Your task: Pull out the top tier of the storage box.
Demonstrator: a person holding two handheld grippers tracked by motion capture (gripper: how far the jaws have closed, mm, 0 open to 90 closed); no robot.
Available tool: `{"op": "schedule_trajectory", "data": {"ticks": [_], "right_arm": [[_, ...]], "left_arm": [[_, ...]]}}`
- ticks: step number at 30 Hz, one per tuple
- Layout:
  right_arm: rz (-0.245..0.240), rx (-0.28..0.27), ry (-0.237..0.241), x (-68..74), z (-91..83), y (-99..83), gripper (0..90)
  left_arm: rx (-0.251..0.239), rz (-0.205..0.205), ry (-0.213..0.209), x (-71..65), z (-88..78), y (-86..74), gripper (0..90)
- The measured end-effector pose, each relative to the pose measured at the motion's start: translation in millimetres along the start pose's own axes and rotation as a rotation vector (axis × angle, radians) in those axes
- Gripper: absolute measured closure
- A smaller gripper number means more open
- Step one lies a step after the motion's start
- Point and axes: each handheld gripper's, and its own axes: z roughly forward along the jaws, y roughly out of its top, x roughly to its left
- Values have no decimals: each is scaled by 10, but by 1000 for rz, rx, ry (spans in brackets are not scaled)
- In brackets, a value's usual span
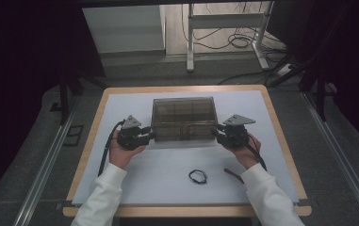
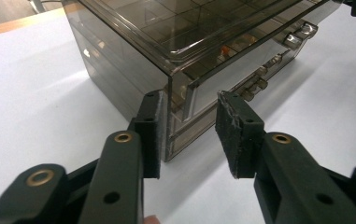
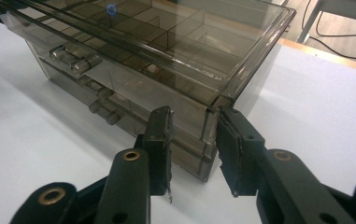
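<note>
The smoky drawer box (image 1: 183, 118) sits mid-table, white tabletop (image 1: 167, 183) free in front and to both sides. Left gripper (image 2: 188, 135) straddles its near left corner, one pad on the side wall, the other off the front: not clamped. Right gripper (image 3: 193, 144) brackets the right corner; whether its pads press is unclear. Drawer contents are murky.

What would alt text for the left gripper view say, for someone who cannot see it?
Two black jaws of the left gripper straddle the near corner of a smoky see-through drawer box on a white table. One pad lies against the box's side wall; the other stands just off its drawer front.
</note>
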Motion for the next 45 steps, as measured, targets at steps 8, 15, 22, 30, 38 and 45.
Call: {"op": "schedule_trajectory", "data": {"ticks": [8,15,22,30,38,45], "right_arm": [[-1,0,-17,-12,8,-2,742],[2,-2,-16,-8,3,-10,744],[0,-5,-14,-4,-1,-15,743],[0,-3,-14,0,-8,-17,742],[-3,-2,-18,7,-17,-25,754],[-8,1,-15,19,-36,-32,756]], "left_arm": [[7,-9,9,9,9,-15,701],[1,-15,11,6,2,-33,728],[-20,-23,-1,1,-17,-53,741],[-22,-9,-9,-37,5,-26,761],[-14,1,7,-58,0,-30,784],[-18,2,4,-61,-15,-49,791]]}}
